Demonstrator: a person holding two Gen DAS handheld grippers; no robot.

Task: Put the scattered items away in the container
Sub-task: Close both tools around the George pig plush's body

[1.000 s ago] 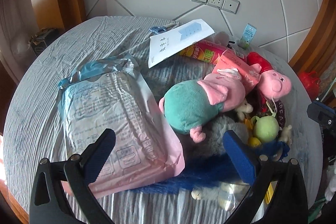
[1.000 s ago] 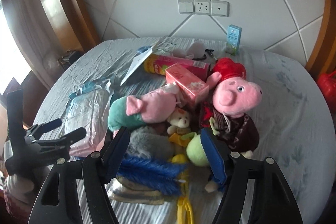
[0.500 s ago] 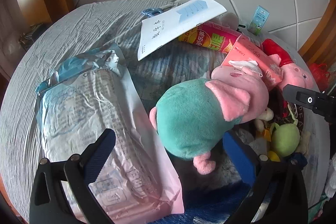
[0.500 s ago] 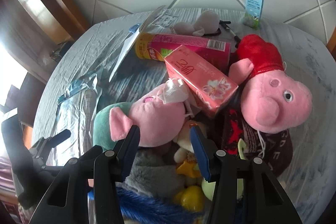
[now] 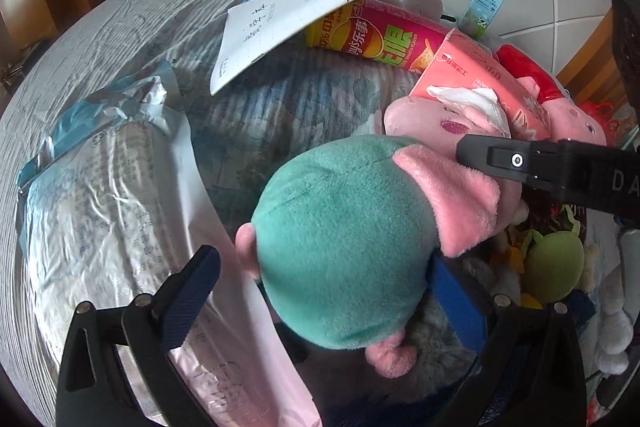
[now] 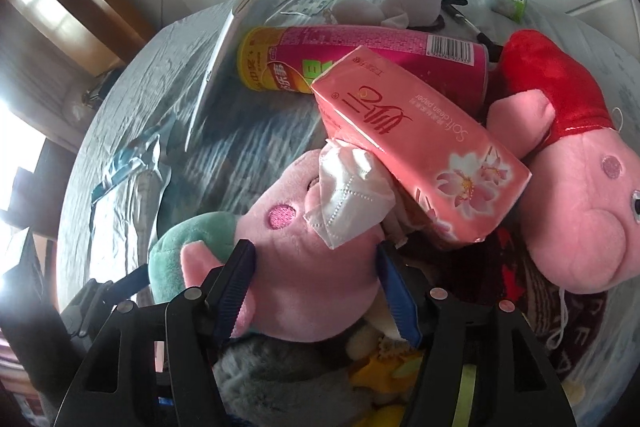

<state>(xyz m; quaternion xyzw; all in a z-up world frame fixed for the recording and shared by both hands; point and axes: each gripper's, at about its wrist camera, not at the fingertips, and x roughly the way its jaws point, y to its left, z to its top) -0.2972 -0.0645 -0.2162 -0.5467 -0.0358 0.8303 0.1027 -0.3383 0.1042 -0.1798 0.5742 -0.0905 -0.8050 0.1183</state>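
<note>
Both grippers straddle the green-bodied pig plush (image 5: 344,239): left gripper (image 5: 320,291) spread wide, right gripper (image 6: 316,287) just widened around its head; tissue box (image 6: 416,155) at one o'clock dispenses a tissue (image 6: 352,199).

1. Left gripper (image 5: 320,287): pointed steeply downward, jaws spread wide. One blue-padded finger (image 5: 192,287) stands clear on the near left; the other sits low on the right, partly hidden.
2. Right gripper (image 6: 316,291): pointed steeply downward, jaws partly apart, having just been opening. A pink plush head lies between the pads; firm contact cannot be confirmed.
3. In the left wrist view, one black finger of the right gripper (image 5: 520,163) enters from the right edge.
</note>
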